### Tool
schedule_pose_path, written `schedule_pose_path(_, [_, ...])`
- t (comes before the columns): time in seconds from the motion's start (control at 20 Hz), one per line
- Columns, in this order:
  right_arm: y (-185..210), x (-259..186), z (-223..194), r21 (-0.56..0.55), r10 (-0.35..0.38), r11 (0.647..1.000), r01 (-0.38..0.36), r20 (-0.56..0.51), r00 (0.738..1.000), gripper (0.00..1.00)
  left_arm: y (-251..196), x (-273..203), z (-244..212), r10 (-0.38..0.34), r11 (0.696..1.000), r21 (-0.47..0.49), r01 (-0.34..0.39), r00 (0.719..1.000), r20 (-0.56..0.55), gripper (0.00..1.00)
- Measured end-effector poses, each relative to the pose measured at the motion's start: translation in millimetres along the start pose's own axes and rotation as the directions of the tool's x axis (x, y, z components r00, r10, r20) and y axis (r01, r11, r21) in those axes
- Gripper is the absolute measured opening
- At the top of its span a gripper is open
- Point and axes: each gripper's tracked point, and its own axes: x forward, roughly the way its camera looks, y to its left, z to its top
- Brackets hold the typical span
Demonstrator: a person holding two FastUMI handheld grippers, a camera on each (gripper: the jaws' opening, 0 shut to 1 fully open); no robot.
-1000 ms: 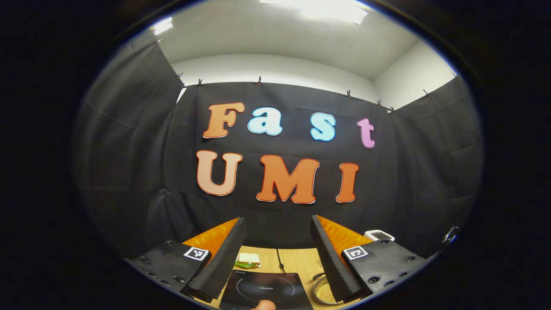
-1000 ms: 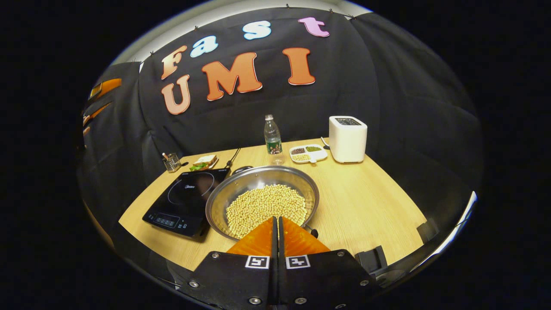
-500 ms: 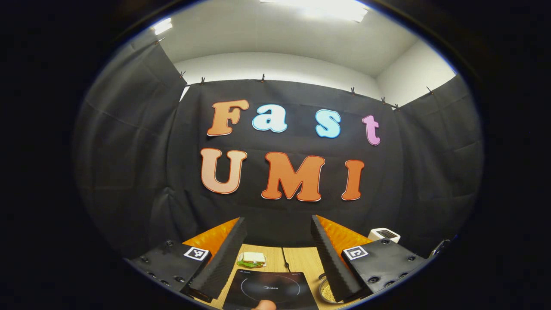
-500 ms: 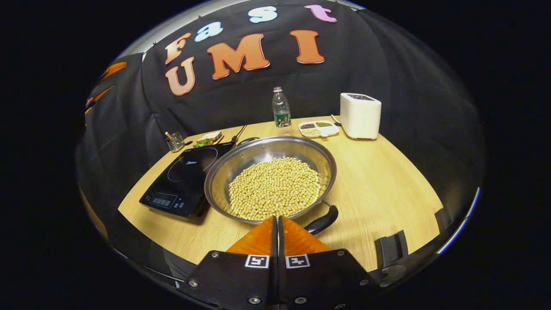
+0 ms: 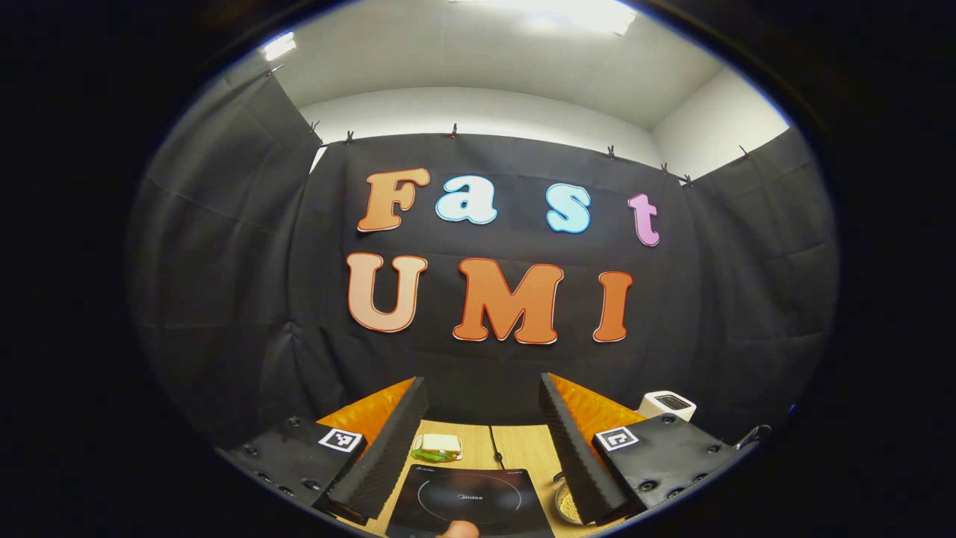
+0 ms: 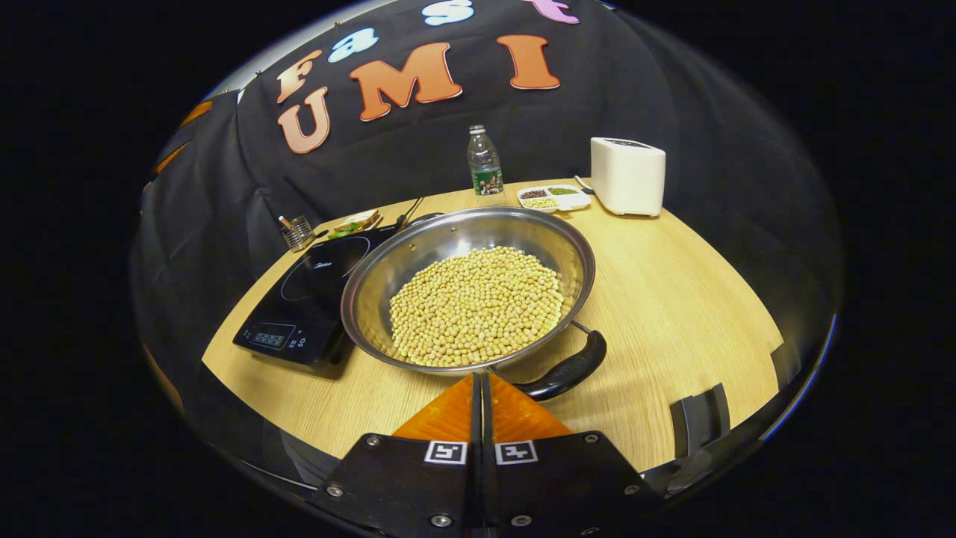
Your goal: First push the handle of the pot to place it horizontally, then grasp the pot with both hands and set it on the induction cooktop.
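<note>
In the right gripper view a steel pot (image 6: pixel 381 276) full of yellow beans sits on the wooden table, its black near handle (image 6: pixel 566 370) at the front right of the rim. The black induction cooktop (image 6: pixel 310 295) lies just left of the pot. My right gripper (image 6: pixel 478 376) is shut with nothing in it, its tips just in front of the pot's near rim, left of the handle. In the left gripper view my left gripper (image 5: pixel 482 392) is open and held high; between its fingers lies the cooktop (image 5: pixel 467 502), with the pot's edge (image 5: pixel 560 504) by the right finger.
At the back of the table stand a water bottle (image 6: pixel 484 161), a white sectioned dish (image 6: pixel 550 197) and a white appliance (image 6: pixel 627 175). A sandwich plate (image 6: pixel 356 222) and a small wire holder (image 6: pixel 297 233) sit behind the cooktop. Bare wood stretches to the right of the pot.
The right gripper has moved forward and down toward the pot, so the pot and its near handle show larger and closer. The left gripper has barely shifted.
</note>
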Motion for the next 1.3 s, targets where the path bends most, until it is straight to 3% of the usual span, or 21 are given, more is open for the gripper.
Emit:
schedule_pose_path(0.65, [-39.7, 16.4, 20.4, 0.066, -0.087, 0.994, 0.085, 0.025, 0.996, 0.0, 0.1, 2.0, -2.8, 0.005, 1.0, 0.006, -0.005, 1.0, 0.004, 0.98])
schedule_pose_path(1.3, [-71.9, 31.4, 42.0, 0.104, -0.13, 0.987, 0.126, 0.032, 0.991, 0.0, -7.8, 16.2, -10.2, 0.006, 1.0, 0.013, -0.006, 1.0, -0.008, 0.98])
